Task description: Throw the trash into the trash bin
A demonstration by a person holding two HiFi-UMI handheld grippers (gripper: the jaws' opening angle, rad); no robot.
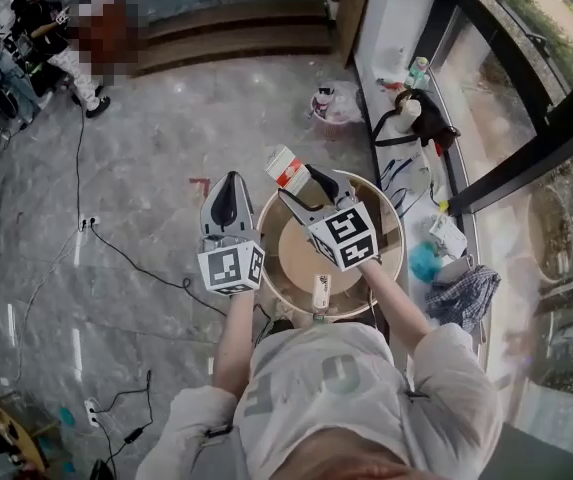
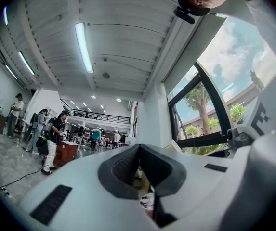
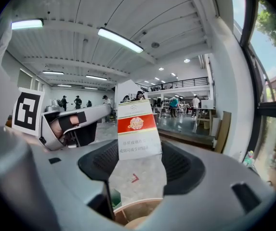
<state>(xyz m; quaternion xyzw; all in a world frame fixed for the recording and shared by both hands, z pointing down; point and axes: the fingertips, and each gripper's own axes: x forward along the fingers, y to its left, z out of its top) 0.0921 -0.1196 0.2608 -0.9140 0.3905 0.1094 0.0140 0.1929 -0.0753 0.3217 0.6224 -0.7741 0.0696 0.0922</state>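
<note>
My right gripper (image 1: 301,180) is shut on a white box with a red band (image 1: 286,167) and holds it tilted over the far left rim of a round wooden tub (image 1: 271,236). In the right gripper view the box (image 3: 137,129) stands up between the jaws of my right gripper (image 3: 138,160), with the tub's rim (image 3: 138,210) below. My left gripper (image 1: 228,201) hovers just left of the tub with its jaws together and nothing in them. In its own view my left gripper (image 2: 141,177) points up towards the room. A small packet (image 1: 321,290) lies inside the tub near me.
A small bin lined with a pale bag (image 1: 332,104) stands on the floor farther off, by the window ledge. The ledge holds a black bag (image 1: 421,118), a blue cloth (image 1: 426,261) and a plaid cloth (image 1: 463,296). Cables (image 1: 126,258) cross the floor at left; people (image 1: 51,33) are at far left.
</note>
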